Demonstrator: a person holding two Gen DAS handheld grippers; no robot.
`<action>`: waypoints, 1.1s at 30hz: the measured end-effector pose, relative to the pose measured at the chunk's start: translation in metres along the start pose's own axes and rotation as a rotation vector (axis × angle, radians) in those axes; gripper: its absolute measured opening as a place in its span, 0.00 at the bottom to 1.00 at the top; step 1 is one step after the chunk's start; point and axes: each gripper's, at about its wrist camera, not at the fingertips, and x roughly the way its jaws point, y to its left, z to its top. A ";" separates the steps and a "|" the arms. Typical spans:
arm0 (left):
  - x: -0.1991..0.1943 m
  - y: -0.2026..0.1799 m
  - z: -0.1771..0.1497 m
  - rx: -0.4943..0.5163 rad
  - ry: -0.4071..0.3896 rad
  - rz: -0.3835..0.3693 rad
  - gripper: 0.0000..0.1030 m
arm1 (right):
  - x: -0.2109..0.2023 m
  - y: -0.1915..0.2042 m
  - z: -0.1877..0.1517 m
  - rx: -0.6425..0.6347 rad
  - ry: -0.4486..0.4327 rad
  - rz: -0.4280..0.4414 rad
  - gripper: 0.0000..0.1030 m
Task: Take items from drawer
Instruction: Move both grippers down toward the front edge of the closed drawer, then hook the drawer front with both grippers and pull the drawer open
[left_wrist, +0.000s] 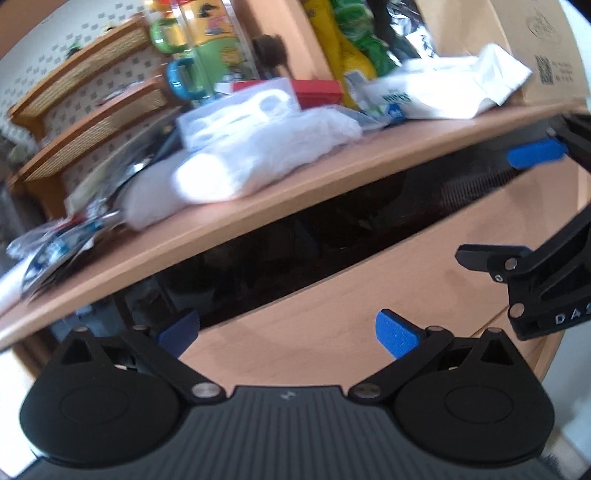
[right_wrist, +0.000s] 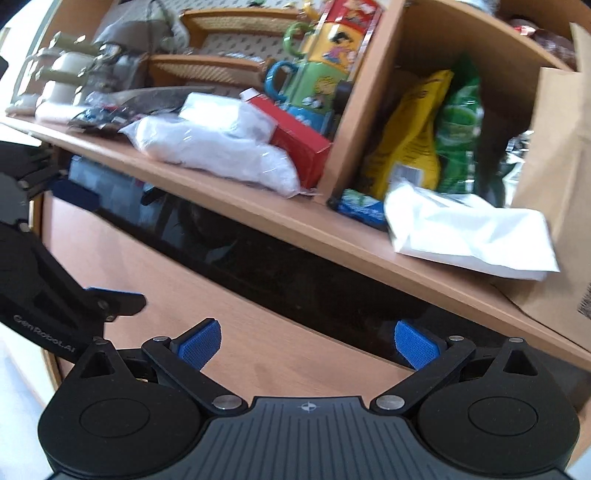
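Note:
A light wooden drawer front (left_wrist: 332, 325) (right_wrist: 207, 295) stands pulled out a little below a shelf, leaving a dark gap (left_wrist: 295, 251) (right_wrist: 295, 273) whose contents are too dark to make out. My left gripper (left_wrist: 288, 332) is open and empty, close in front of the drawer front. My right gripper (right_wrist: 308, 345) is open and empty at the drawer's top edge. It also shows in the left wrist view (left_wrist: 517, 206), one blue pad at the gap. The left gripper's body shows at the left edge of the right wrist view (right_wrist: 55, 295).
The shelf board (left_wrist: 258, 214) (right_wrist: 258, 214) above the drawer carries white plastic bags (left_wrist: 258, 155) (right_wrist: 221, 147), a red box (right_wrist: 295, 140), stacked mugs (right_wrist: 325, 66), yellow and green snack bags (right_wrist: 436, 140), a white cloth (right_wrist: 469, 229) and a brown paper bag (right_wrist: 554, 184).

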 end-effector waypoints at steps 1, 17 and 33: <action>0.004 0.001 0.000 0.007 0.007 -0.012 1.00 | 0.002 0.001 0.000 -0.015 0.003 0.011 0.98; 0.024 -0.008 -0.011 0.148 -0.055 -0.034 1.00 | 0.027 0.015 -0.011 -0.119 0.029 0.074 0.82; 0.024 -0.025 -0.013 0.219 -0.060 -0.069 0.94 | 0.006 0.020 -0.028 -0.202 0.088 0.077 0.60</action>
